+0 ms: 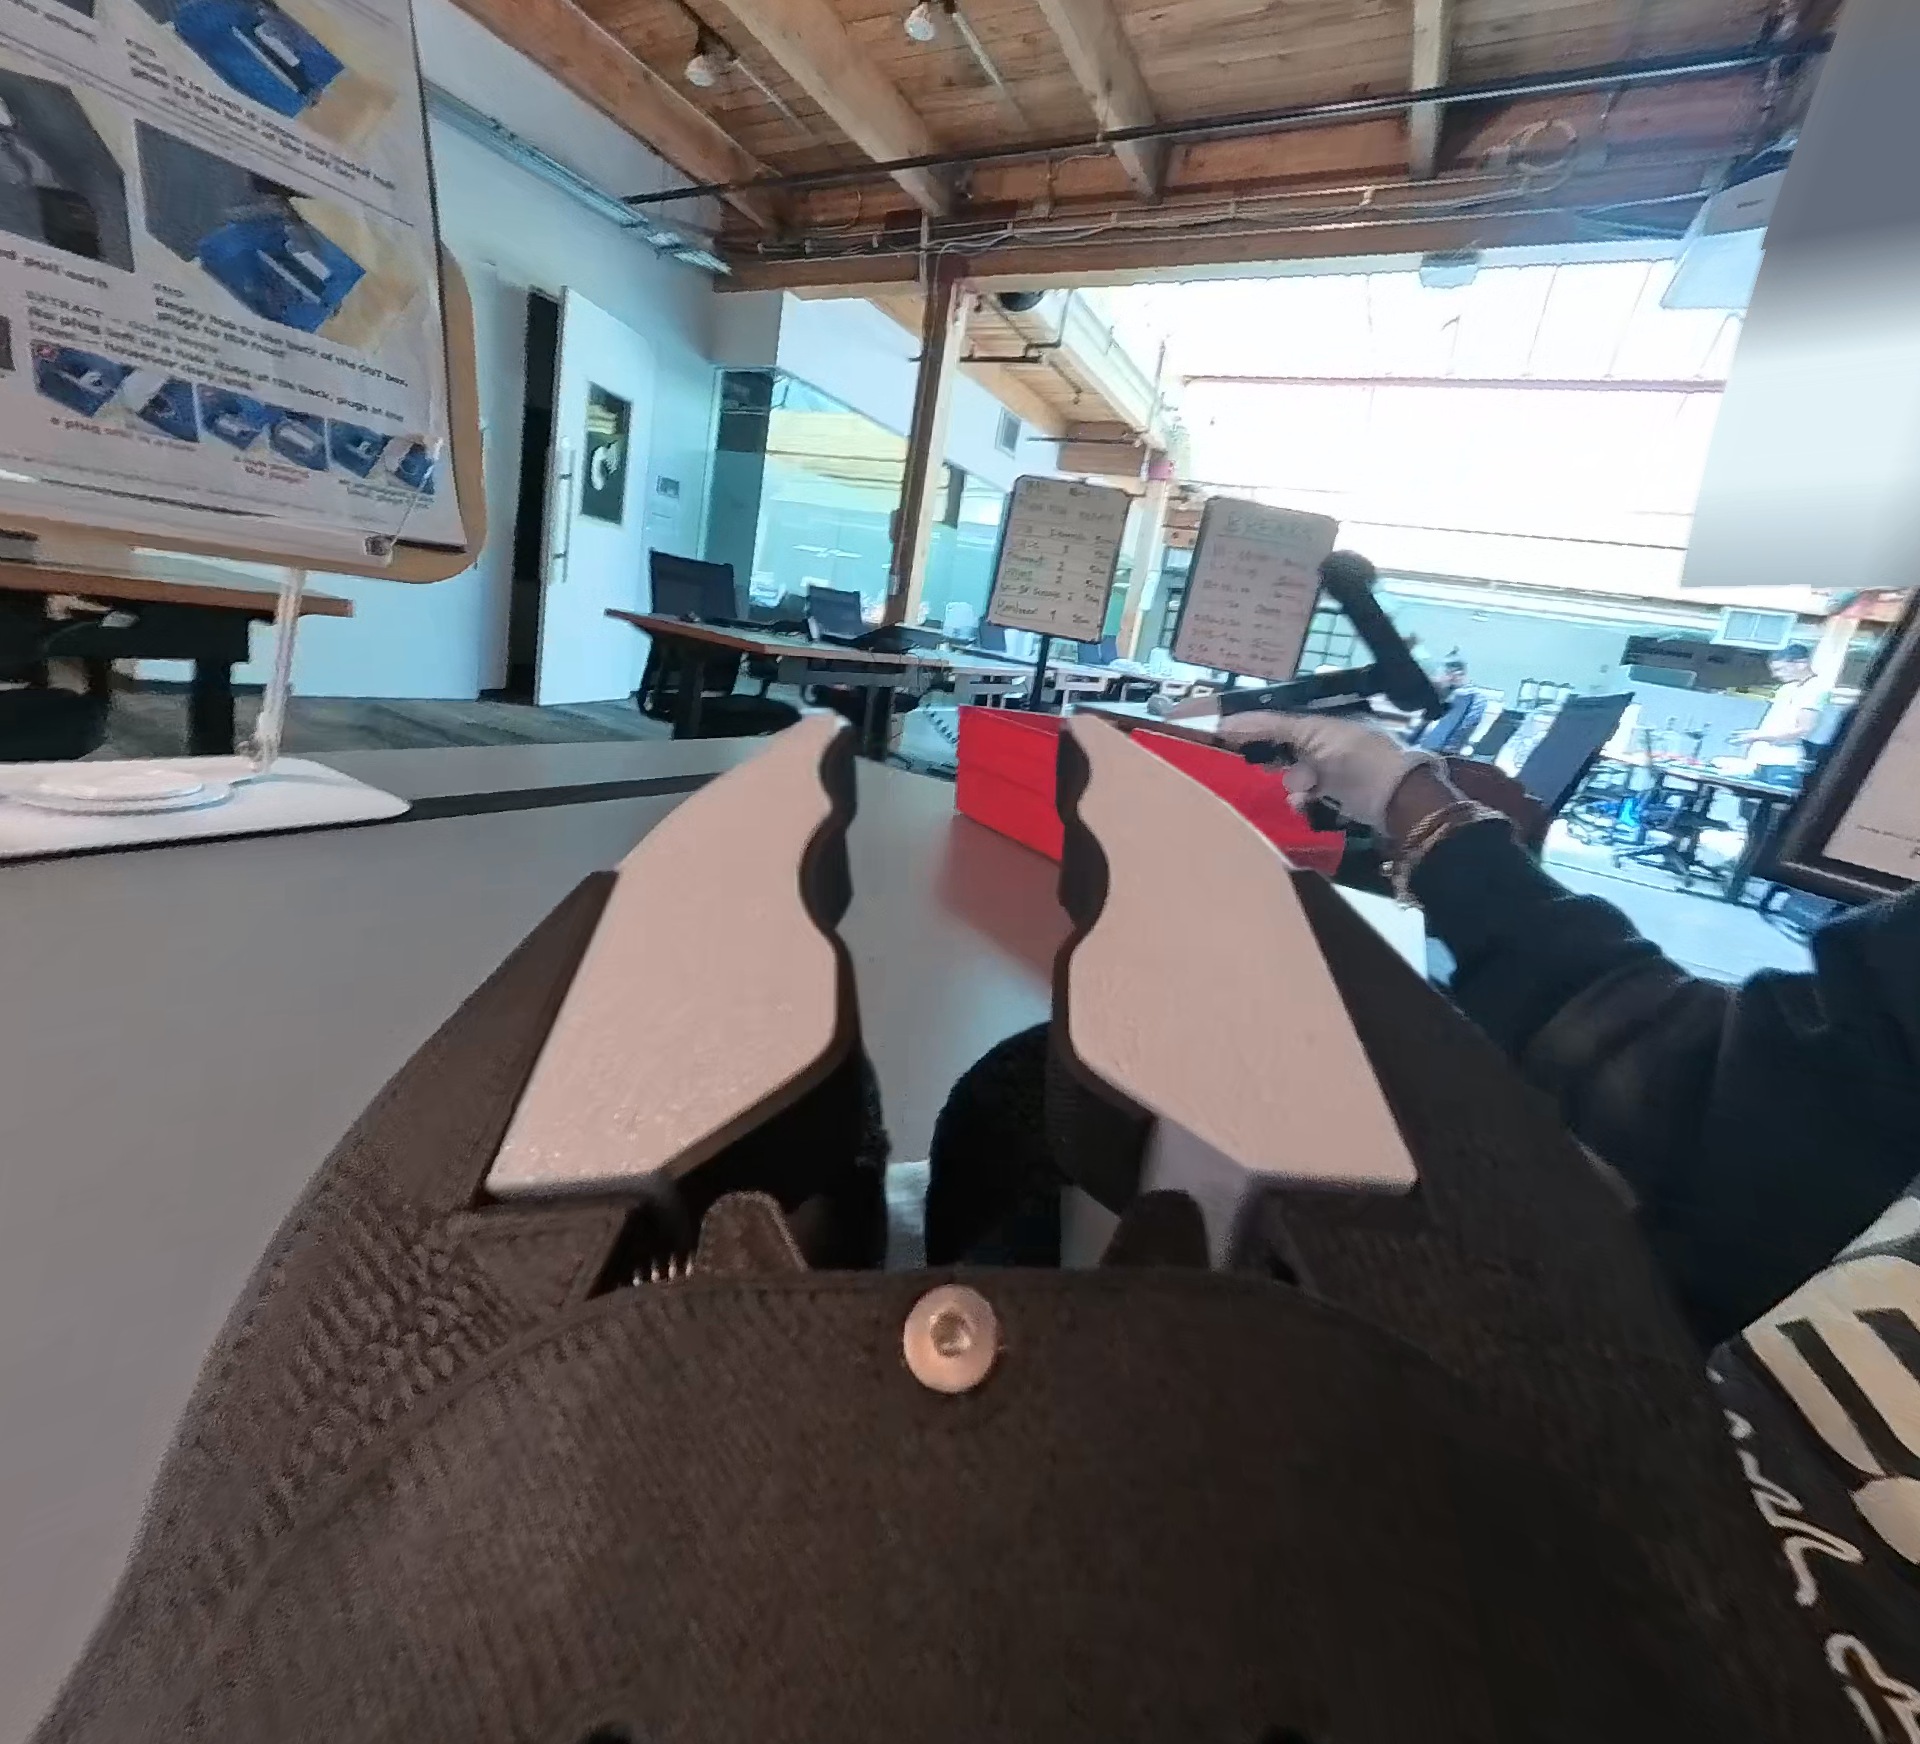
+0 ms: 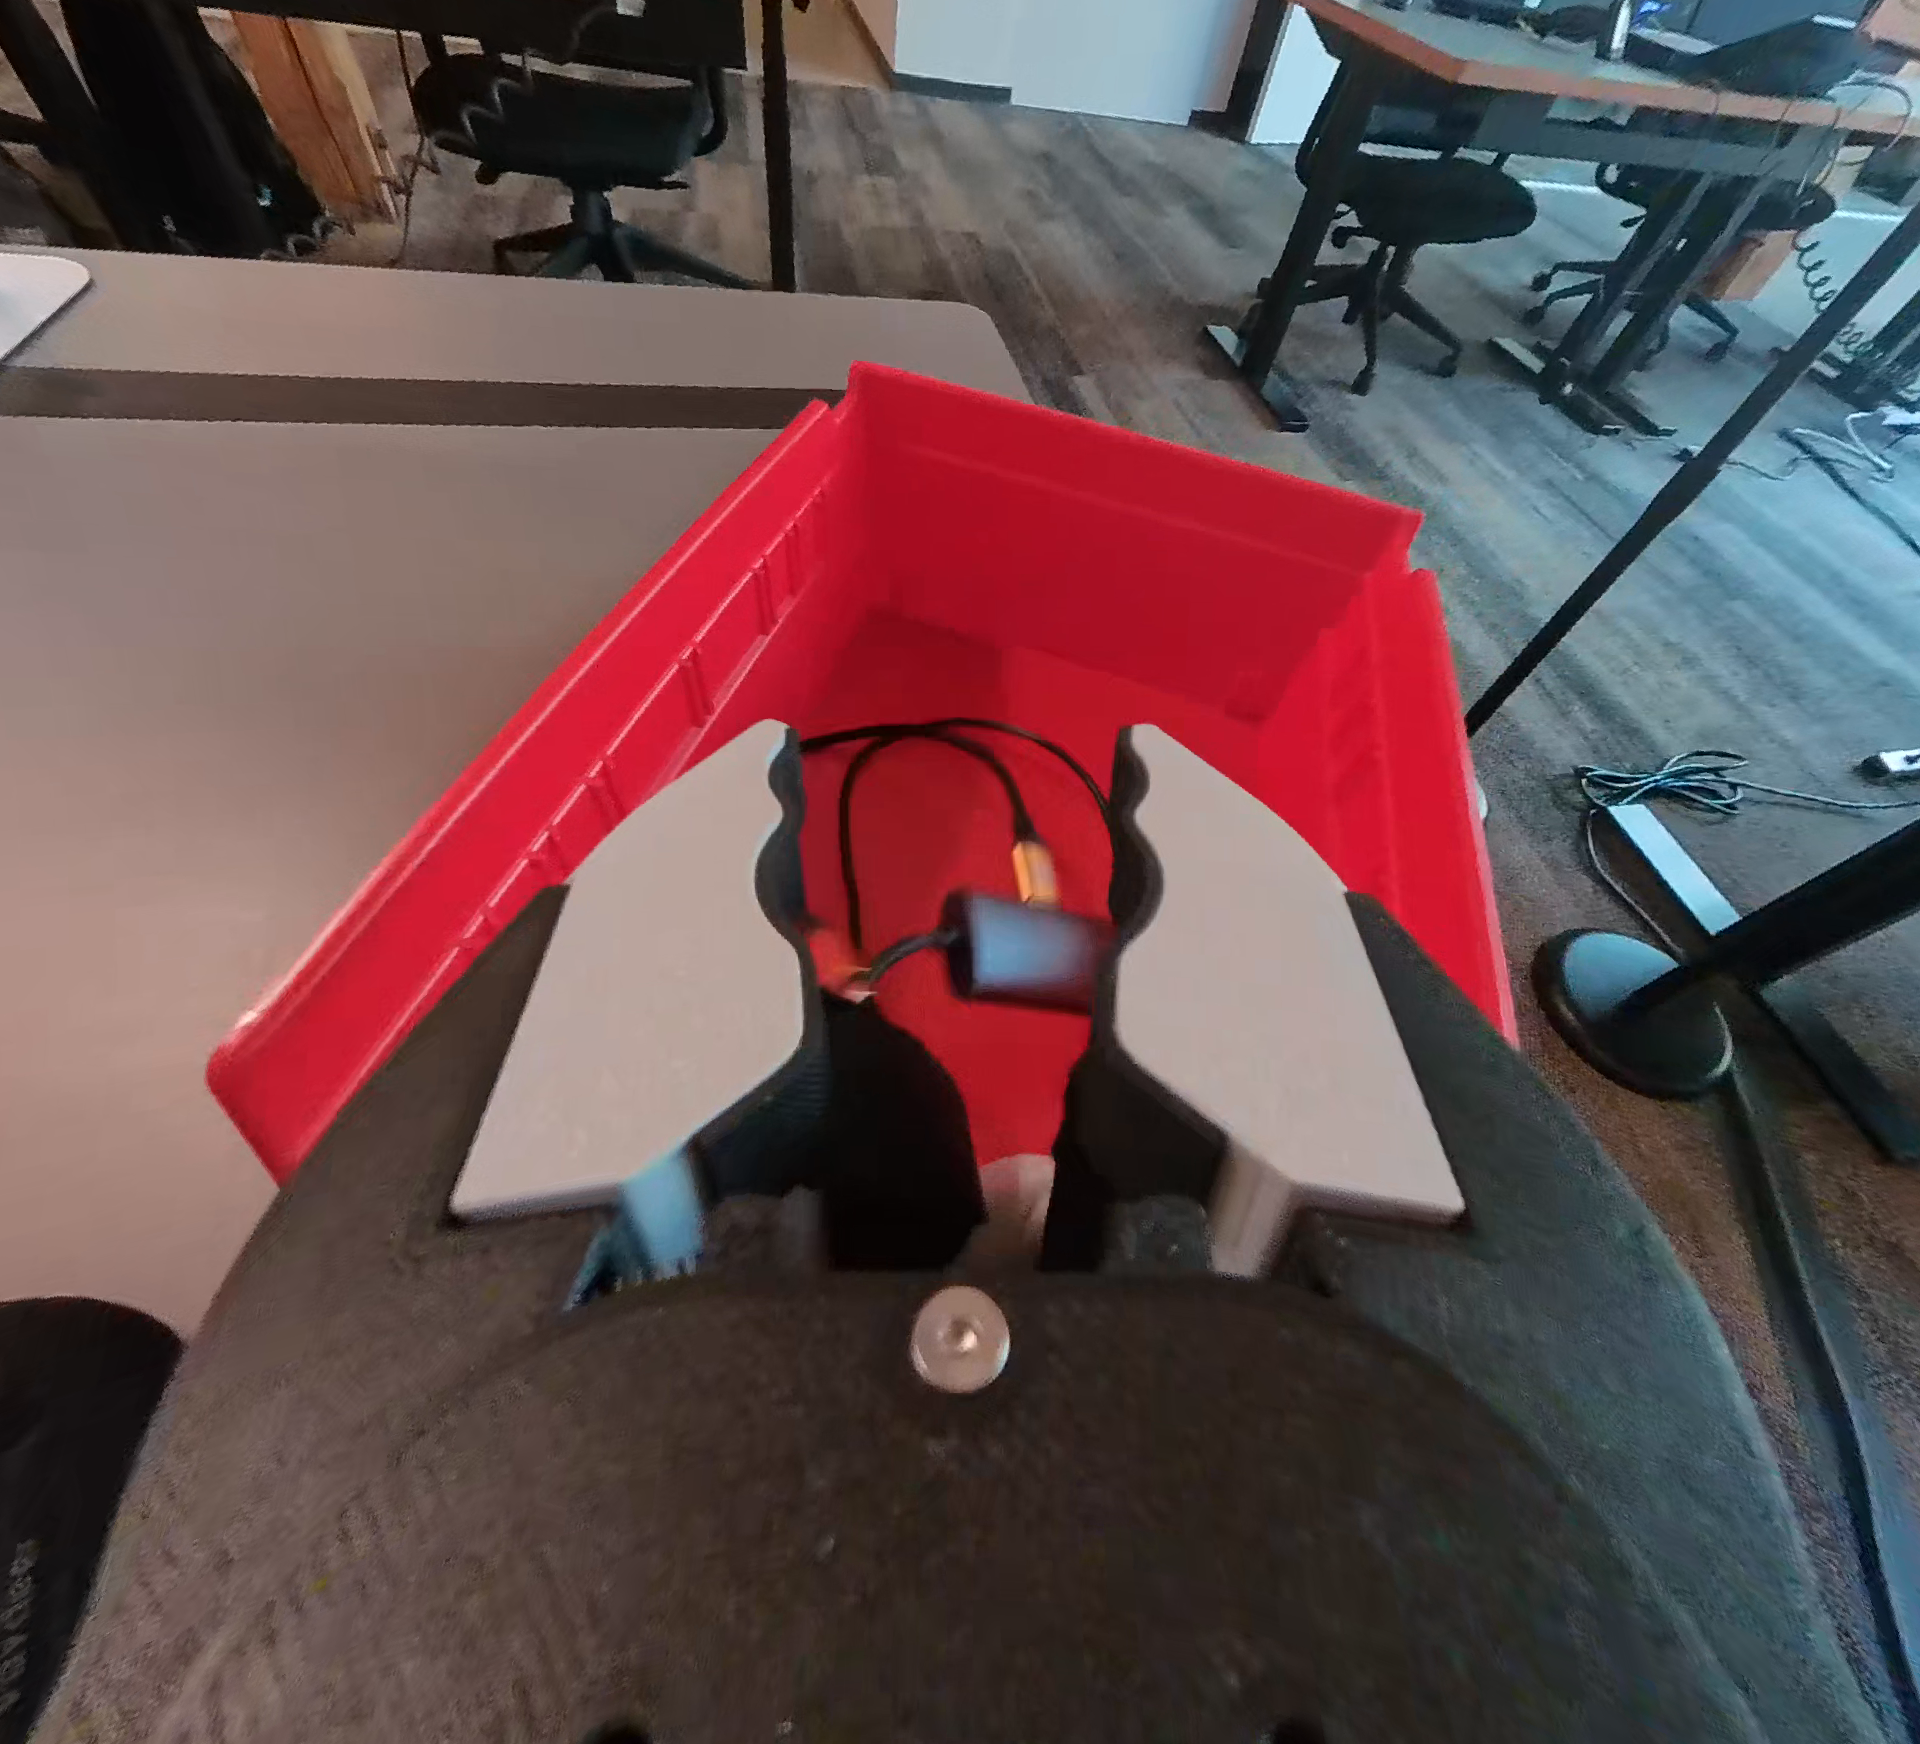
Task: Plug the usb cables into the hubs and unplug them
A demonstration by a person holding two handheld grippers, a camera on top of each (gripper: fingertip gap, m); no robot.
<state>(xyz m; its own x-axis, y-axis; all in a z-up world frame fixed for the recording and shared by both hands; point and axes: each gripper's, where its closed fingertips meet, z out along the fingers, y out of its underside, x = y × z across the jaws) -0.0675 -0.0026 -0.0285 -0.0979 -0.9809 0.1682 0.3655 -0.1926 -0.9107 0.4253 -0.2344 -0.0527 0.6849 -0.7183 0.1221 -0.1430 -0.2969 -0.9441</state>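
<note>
Grey table (image 2: 312,655), red bin (image 2: 1039,531), hub (image 2: 1023,951) long axis crosswise, right gripper (image 2: 956,801) and left gripper (image 1: 956,759) apart

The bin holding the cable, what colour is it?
Bright red; the bin shows best in the right wrist view.

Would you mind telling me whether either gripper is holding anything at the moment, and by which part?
Nothing is held. The left gripper is open over the table; the right gripper is open above the hub in the red bin.
</note>
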